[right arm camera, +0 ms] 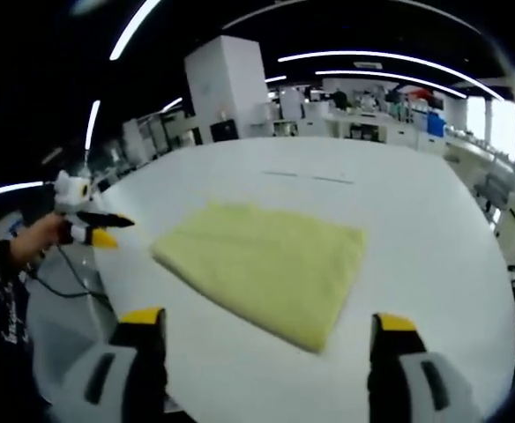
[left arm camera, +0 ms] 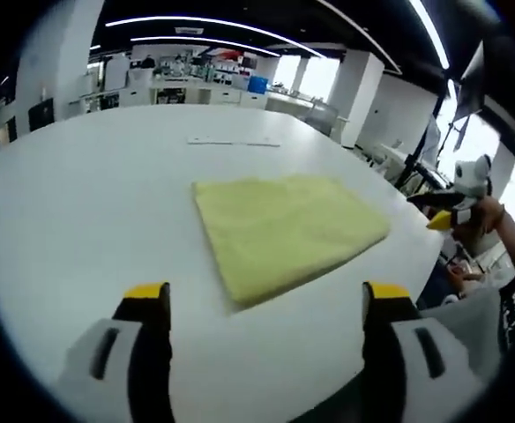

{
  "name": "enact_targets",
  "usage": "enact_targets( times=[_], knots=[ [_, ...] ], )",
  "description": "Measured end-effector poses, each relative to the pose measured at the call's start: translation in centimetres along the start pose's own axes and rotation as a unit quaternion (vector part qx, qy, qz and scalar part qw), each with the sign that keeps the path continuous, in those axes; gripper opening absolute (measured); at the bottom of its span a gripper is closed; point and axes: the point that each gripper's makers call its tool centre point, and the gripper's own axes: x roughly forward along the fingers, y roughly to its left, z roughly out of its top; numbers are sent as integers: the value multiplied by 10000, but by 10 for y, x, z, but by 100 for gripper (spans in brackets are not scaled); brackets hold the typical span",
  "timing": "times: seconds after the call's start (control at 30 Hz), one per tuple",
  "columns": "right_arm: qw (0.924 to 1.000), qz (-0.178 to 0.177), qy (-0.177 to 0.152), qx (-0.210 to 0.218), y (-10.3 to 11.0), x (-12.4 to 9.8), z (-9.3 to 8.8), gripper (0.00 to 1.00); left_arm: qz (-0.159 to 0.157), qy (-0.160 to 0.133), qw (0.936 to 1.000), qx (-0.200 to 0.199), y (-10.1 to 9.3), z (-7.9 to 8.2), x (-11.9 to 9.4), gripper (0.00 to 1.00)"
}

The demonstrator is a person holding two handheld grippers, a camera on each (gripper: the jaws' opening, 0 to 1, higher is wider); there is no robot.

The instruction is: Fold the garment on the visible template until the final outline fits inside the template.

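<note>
White round table (left arm camera: 81,194); yellow fuzzy folded garment (left arm camera: 284,231), rectangular, flat.

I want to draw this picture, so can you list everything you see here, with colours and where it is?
Folded cloth: one, pale yellow, flat near the middle of the table.
Table: one, white, large, under the cloth.
Tape marks: thin pale strips on the table beyond the cloth.
Desks and shelves: several, white, far back in the room.
Ceiling lights: long white strips overhead.
Left tongs: black jaws with yellow tips, open, off the cloth.
Right tongs: same colours, open, off the cloth.
</note>
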Motion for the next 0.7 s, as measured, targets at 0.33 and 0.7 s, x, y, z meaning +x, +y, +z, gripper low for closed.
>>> enact_targets(
  times=[0.33,0.7],
  knots=[
    [9993,33,222,-284,12,2,-4,100,142,-27,9999,-84,-3,1,-6,96],
    [9985,-86,340,-414,12,-3,-5,100,293,11,9994,-194,4,-6,-13,99]
  ],
)
